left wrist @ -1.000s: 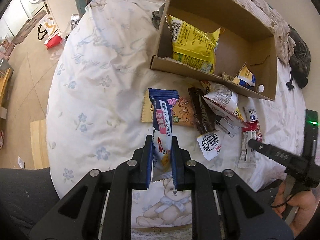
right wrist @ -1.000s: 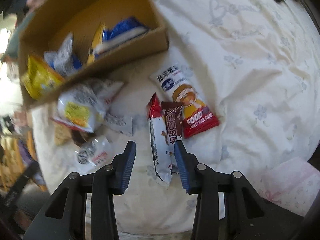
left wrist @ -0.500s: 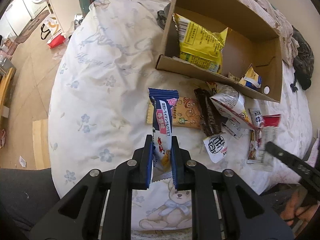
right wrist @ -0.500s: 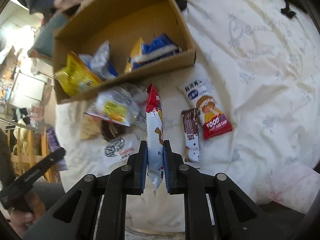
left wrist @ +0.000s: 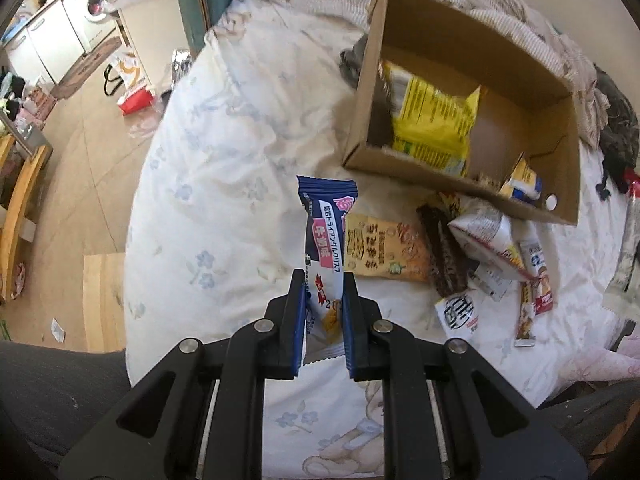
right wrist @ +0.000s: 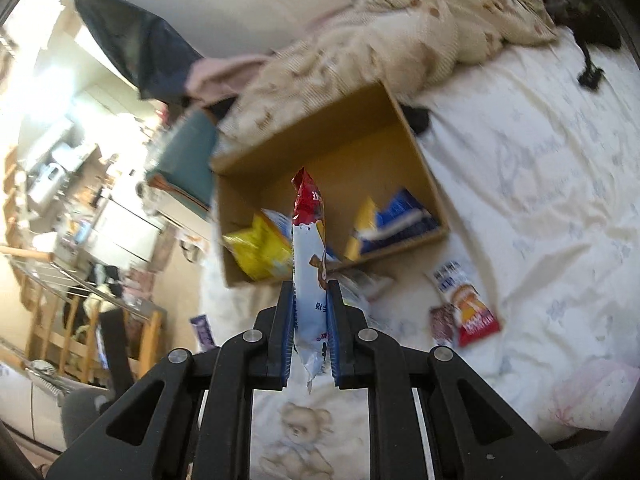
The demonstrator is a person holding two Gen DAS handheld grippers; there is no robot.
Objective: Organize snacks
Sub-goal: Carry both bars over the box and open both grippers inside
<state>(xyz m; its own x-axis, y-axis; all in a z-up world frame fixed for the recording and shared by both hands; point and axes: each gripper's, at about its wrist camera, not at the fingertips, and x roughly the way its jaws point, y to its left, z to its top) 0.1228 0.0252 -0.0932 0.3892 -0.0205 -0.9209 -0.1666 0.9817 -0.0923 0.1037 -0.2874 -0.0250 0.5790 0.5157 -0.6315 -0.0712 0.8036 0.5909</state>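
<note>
Two claws each pinch a snack above the bed (left wrist: 224,168). On the left, the left claw (left wrist: 322,312) squeezes a blue and white snack bar (left wrist: 325,240) by its lower end, so it sticks up in front of the snack pile. Next, further right, sits the cardboard box (left wrist: 560,152) with a yellow bag (left wrist: 432,124) inside. On the right, the right claw (right wrist: 310,320) squeezes a red and white packet (right wrist: 308,256) (held up in the air), with the box (right wrist: 416,168) behind it. A red rice cake packet (right wrist: 466,300) lies on the bed (right wrist: 560,208).
</note>
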